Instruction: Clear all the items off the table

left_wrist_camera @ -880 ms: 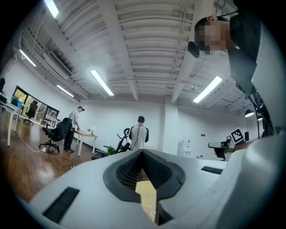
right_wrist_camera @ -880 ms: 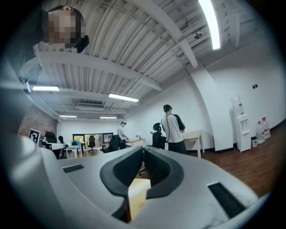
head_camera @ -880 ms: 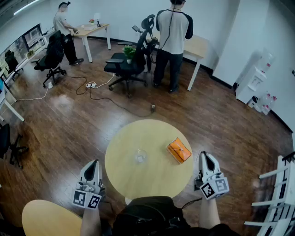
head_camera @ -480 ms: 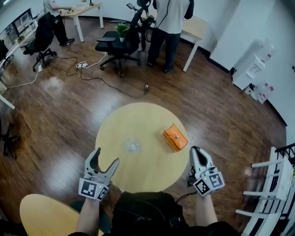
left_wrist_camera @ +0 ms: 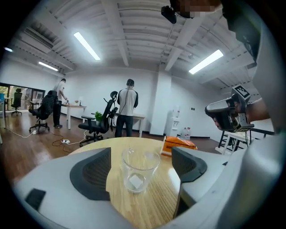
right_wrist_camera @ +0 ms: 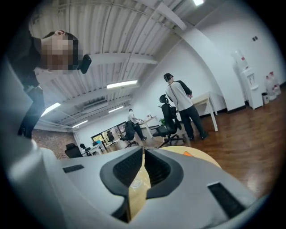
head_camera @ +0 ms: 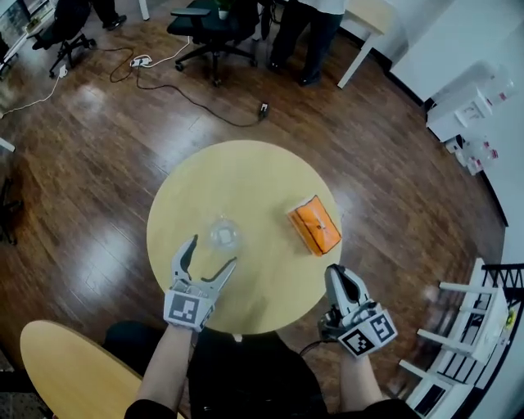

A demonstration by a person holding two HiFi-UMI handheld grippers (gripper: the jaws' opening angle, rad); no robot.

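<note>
A clear drinking glass (head_camera: 223, 233) stands upright left of centre on the round wooden table (head_camera: 246, 176). To its right lies an orange pack (head_camera: 314, 227). My left gripper (head_camera: 210, 255) is open over the table's near side, its tips just short of the glass. In the left gripper view the glass (left_wrist_camera: 139, 169) sits between the wide jaws, and neither pad touches it. The orange pack (left_wrist_camera: 178, 144) lies beyond it. My right gripper (head_camera: 337, 277) is shut and empty at the table's near right edge. In the right gripper view its pads (right_wrist_camera: 143, 167) meet.
A second round wooden top (head_camera: 65, 368) sits at the lower left. A white rack (head_camera: 458, 327) stands at the right. Beyond the table a cable (head_camera: 196, 102) trails over the wooden floor, and an office chair (head_camera: 205, 20) and a standing person are at the back.
My left gripper's jaws have opened and it has moved forward over the table up to the glass. My right gripper stays shut beside the table. The head view has tipped further down.
</note>
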